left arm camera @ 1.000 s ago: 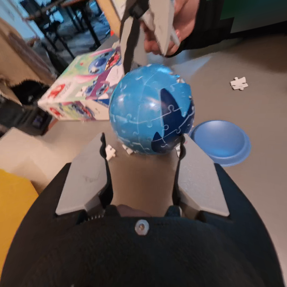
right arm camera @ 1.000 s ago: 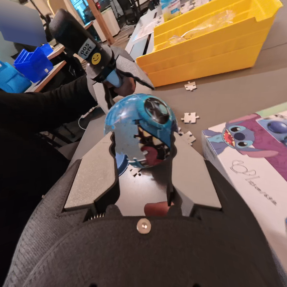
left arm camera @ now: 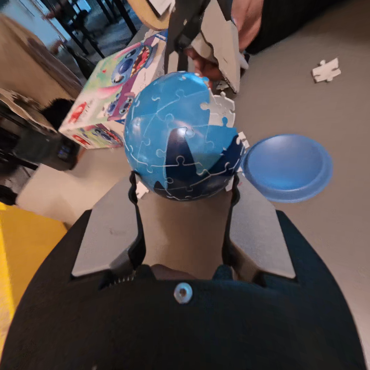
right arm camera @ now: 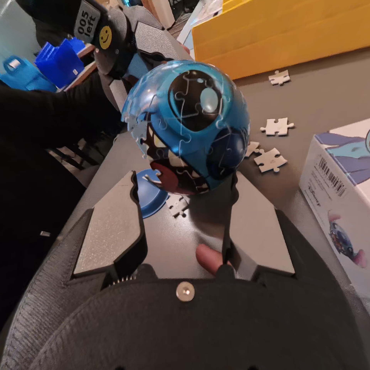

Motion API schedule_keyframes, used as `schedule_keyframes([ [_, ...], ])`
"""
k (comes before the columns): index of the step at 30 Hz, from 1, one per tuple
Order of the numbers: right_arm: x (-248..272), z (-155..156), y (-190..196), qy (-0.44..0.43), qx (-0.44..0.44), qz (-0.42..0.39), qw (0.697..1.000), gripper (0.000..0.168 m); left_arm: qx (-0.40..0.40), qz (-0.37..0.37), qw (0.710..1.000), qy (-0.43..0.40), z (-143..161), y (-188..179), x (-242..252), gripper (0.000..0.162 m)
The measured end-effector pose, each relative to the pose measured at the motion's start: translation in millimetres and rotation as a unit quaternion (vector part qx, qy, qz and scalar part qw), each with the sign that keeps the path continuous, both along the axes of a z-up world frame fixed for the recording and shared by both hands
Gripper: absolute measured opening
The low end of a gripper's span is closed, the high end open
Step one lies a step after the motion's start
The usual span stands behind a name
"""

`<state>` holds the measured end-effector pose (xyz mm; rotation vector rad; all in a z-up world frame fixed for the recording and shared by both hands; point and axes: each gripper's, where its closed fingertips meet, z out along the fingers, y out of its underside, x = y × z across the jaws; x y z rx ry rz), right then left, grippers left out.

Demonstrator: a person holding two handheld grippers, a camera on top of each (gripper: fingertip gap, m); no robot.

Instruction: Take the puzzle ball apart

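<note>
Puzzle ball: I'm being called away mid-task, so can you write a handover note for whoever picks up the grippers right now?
Left gripper: jaws closed on the lower part of the puzzle ball, apparently holding it above the table.
Right gripper: jaws open, tips at the ball's far side, holding nothing.
Blue dish is on the table beside the ball.
Done: a gap is open in the shell, and loose pieces lie on the table.
Left: most of the ball is assembled; keep pulling pieces, probably from the gap's edge.
</note>
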<state>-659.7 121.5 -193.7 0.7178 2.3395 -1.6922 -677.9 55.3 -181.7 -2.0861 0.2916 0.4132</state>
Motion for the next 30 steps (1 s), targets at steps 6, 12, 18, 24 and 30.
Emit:
schedule_keyframes([
  [6,8,15,4,0.041,-0.039,0.017,0.998,0.088,0.034,-0.043,0.999,0.000,16,0,24,0.083],
  [12,7,23,7,0.038,-0.043,0.024,0.998,0.088,0.048,-0.030,0.993,-0.106,11,-9,15,0.086],
  [18,-1,12,4,0.021,-0.019,0.009,1.000,0.085,0.032,-0.006,0.990,-0.141,0,-6,4,0.097],
  [24,-6,14,6,-0.021,-0.029,0.002,0.999,0.081,0.041,0.023,0.982,-0.183,-3,-15,-4,0.093],
  [30,-17,9,0,-0.064,-0.033,-0.012,0.997,0.084,0.029,0.081,0.970,-0.230,-15,-10,-15,0.098],
])
